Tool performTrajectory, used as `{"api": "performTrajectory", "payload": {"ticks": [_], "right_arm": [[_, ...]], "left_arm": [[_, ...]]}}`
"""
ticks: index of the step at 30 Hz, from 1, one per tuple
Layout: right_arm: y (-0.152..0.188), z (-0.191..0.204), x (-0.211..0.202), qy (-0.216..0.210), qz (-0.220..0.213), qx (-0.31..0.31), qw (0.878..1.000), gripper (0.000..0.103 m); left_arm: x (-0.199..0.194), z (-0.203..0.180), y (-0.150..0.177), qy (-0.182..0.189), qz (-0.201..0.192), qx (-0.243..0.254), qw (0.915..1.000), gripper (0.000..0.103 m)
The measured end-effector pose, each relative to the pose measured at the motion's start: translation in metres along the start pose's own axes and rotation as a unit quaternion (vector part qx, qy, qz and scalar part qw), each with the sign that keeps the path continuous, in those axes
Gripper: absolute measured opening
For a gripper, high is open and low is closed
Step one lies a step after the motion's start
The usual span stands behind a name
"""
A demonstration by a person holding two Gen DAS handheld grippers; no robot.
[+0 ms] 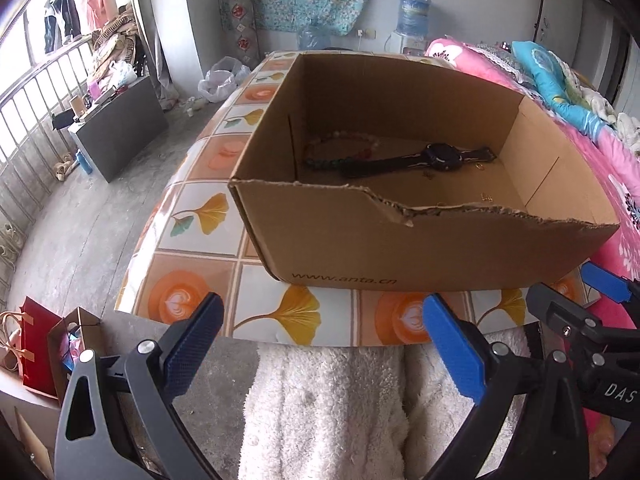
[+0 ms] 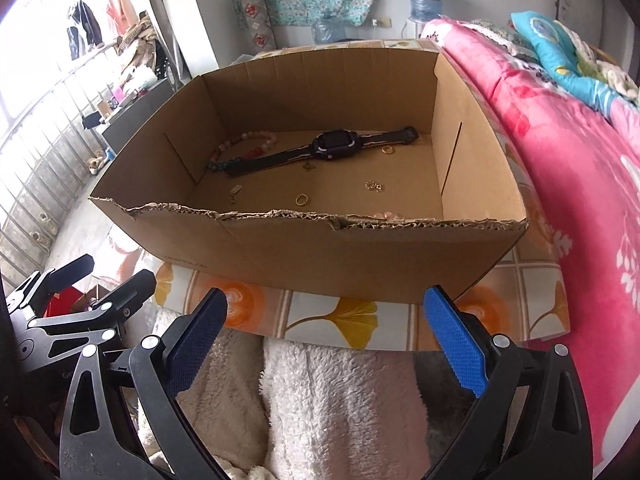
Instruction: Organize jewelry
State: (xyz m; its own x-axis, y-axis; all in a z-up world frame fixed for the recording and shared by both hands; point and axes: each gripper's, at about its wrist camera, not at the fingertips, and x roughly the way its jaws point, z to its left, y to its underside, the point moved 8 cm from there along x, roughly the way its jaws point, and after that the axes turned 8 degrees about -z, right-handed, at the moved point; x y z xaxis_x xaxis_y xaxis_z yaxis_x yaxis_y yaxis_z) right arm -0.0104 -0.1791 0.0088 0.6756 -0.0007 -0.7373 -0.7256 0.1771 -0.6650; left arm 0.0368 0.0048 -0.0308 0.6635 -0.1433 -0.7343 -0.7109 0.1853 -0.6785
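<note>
Claws left [image 1: 322, 344] and right [image 2: 326, 340]: both spread wide, empty, short of worktop [image 1: 192, 208]; watch [image 2: 332, 146], bead bracelet [image 2: 248, 146], gold rings [image 2: 301, 200] loose in cardboard box [image 2: 320, 248]; stage undeterminable, gathered or awaiting sorting.

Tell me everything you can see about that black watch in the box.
The black watch lies flat on the floor of the cardboard box, strap stretched out straight, slanting toward the far wall. Its squarish case looks plastic with a dark screen and pale trim. The strap's left end lies against a beaded bracelet; small gold rings lie loose nearby. Neither gripper touches it.
</note>
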Motion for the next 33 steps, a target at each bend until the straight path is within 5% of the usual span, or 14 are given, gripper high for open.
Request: {"api": "performTrajectory", "payload": {"ticks": [33], "right_arm": [[-0.005, -0.012, 0.001, 0.041, 0.000, 0.005, 0.999, 0.095]], "left_arm": [[0.003, -0.014, -0.011, 0.001, 0.016, 0.001, 0.9999, 0.097]]}}
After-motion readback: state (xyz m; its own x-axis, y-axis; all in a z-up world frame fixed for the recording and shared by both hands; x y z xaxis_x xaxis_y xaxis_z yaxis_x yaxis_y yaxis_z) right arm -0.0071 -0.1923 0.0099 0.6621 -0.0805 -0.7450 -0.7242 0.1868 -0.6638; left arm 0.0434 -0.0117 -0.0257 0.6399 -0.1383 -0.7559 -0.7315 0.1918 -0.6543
